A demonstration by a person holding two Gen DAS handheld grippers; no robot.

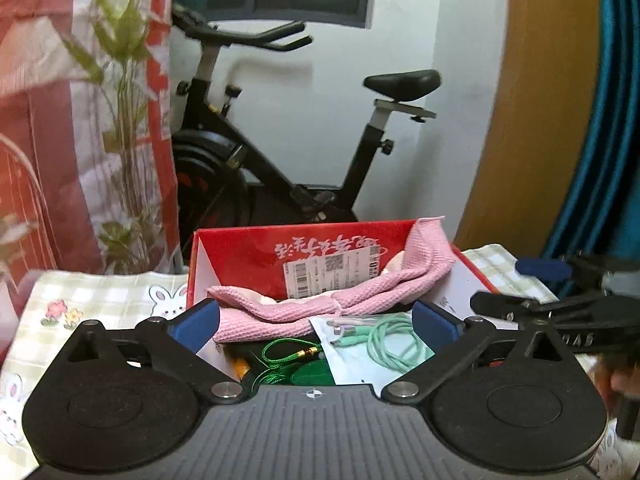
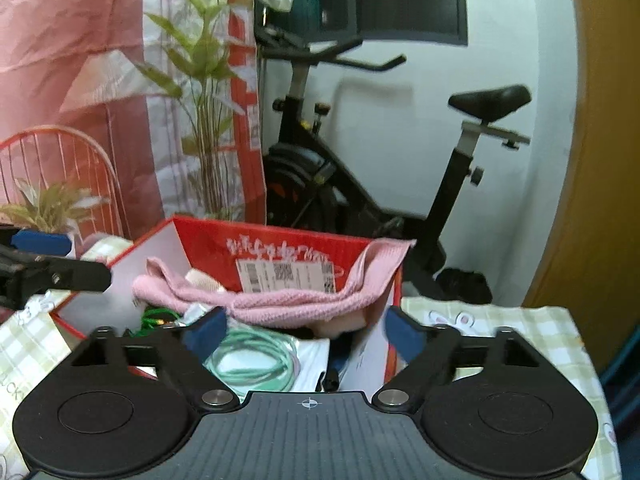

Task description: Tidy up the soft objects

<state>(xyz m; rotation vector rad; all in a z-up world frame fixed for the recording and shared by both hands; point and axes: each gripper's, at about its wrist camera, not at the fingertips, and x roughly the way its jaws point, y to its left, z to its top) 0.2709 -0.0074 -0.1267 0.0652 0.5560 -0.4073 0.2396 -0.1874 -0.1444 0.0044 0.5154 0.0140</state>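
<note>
On the checked tablecloth (image 1: 100, 292) printed with rabbits, a red box (image 1: 240, 248) is standing open, and the pink cloth (image 1: 320, 300) is lying draped across it, sagging through the middle with its right end hanging over the box's right wall. At the far left, a red-and-white curtain (image 1: 40, 120) and a leafy plant (image 1: 128, 120) are blurring into each other. In the left wrist view the left gripper (image 1: 316, 320) is holding its jaws wide apart, nothing pressed between the blue pads, which are flanking the near edge of the cloth without touching it. Under the cloth, a green cord (image 1: 288, 356) with a brass fitting is sitting half hidden, and a mint cable (image 1: 396, 340) is lying coiled in a clear packet, partly cut off by the gripper body. Something pale and soft is peeking out beneath the cloth, too covered to identify. In the right wrist view the right gripper (image 2: 306, 330) is likewise standing open over the box's near right part, empty, its pads apart from the cloth (image 2: 288, 300). Each gripper is showing only as a dark, blurred edge in the other's view. Behind the box, an exercise bike (image 1: 280, 152) is standing against the white wall, its base hidden by the box.
</note>
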